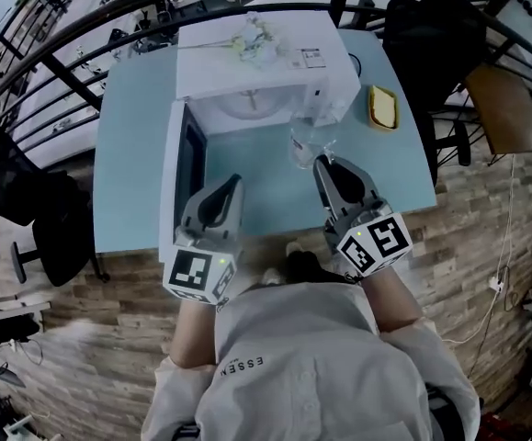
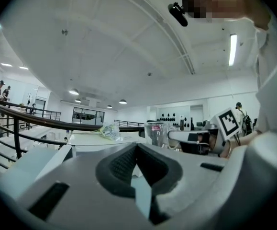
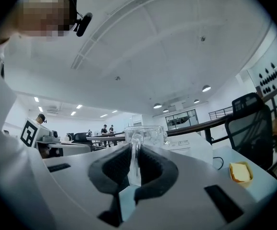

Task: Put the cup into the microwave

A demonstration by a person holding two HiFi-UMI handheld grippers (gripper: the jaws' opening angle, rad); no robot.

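Right gripper view, item one: your right gripper, clenched on the handle of a clear glass cup. The handle stands upright between the two dark pads, and the cup's body sits just beyond the fingertips.

Item two: your left gripper. Its pads meet at the tips and grasp nothing, and it is level with the right one.

Item three: cup's position. It is just in front of the microwave, at the right side of the open cavity and outside it. Whether its base touches the table cannot be told from the head view.

Item four: microwave, white, with its door swung out to the left.

Item five: crumpled clear plastic, on top of the microwave.

Item six: yellow block, possibly a sponge, just right of the microwave.
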